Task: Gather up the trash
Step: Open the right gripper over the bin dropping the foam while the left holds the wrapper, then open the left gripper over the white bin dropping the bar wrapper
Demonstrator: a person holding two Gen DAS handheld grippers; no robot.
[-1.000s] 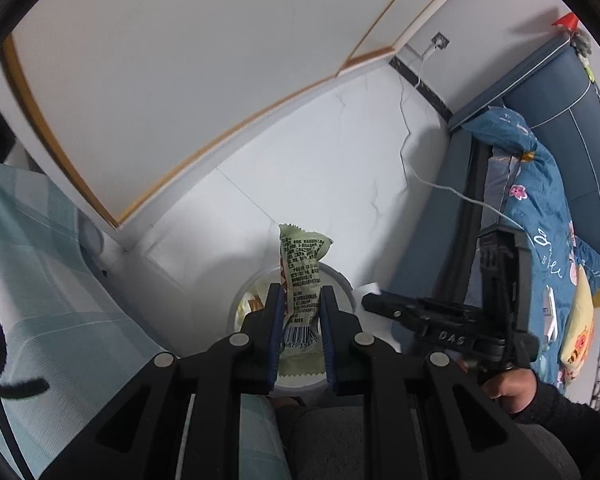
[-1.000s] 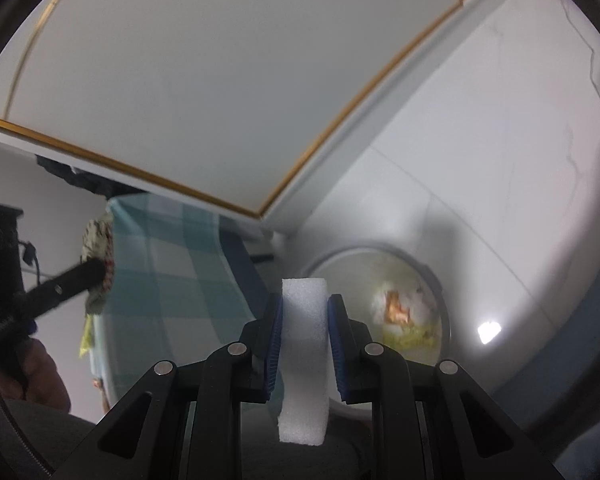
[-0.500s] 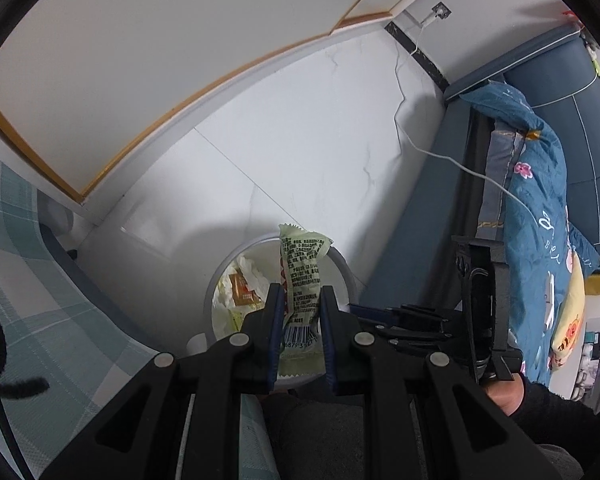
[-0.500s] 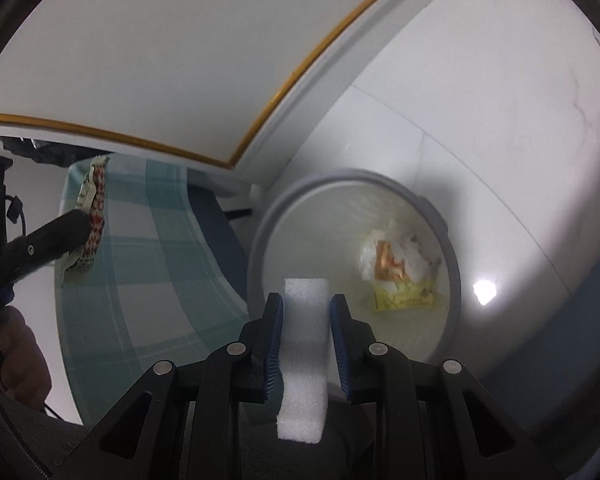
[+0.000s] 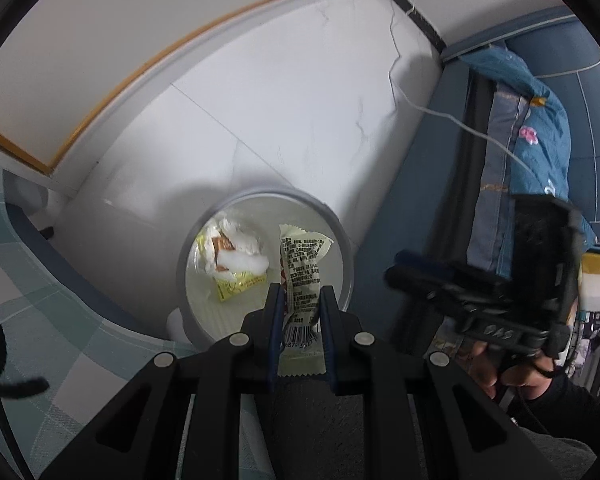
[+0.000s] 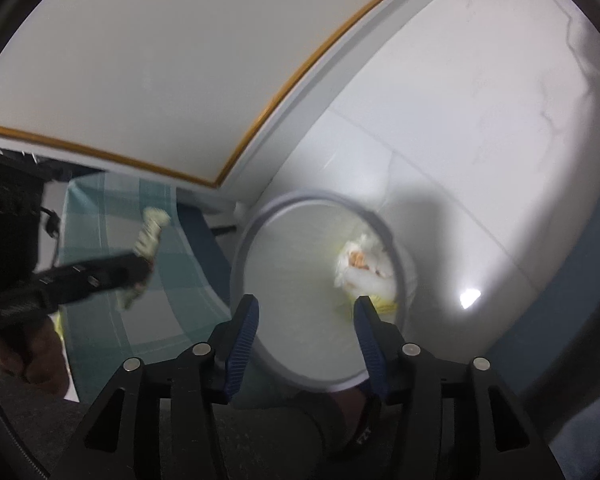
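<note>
Progress: I judge the job partly done — some rubbish already lies in the round grey plastic waste bin (image 5: pixel 342 240), and one piece is on its way in.
Right claw: my right gripper (image 6: pixel 306 312) has just been opening; its blue pads stand apart with nothing between them, directly over the bin's mouth. The white foam block it carried a moment ago is gone from the jaws, so I take it as dropped, though I cannot pick it out for certain among the white scraps below.
Left claw: my left gripper (image 5: pixel 299 300) is clenched on the pale green printed snack wrapper (image 5: pixel 302 264), which stands upright between the pads, barcode end low.
Wrapper's place: it pokes out ahead of my left fingertips, over the near-right part of the bin opening — not yet let go.
Bin contents: crumpled white tissue with an orange scrap (image 5: pixel 236 248) and a yellow printed packet (image 5: pixel 238 286), lying at the bottom, ahead and to the left of my left claw.
Left to do: release the wrapper into the bin; whether more trash waits elsewhere I cannot tell from here.
Surroundings: white tiled floor (image 5: pixel 300 92) beyond the bin, green checked cloth (image 5: pixel 40 320) to the left of my left claw.
</note>
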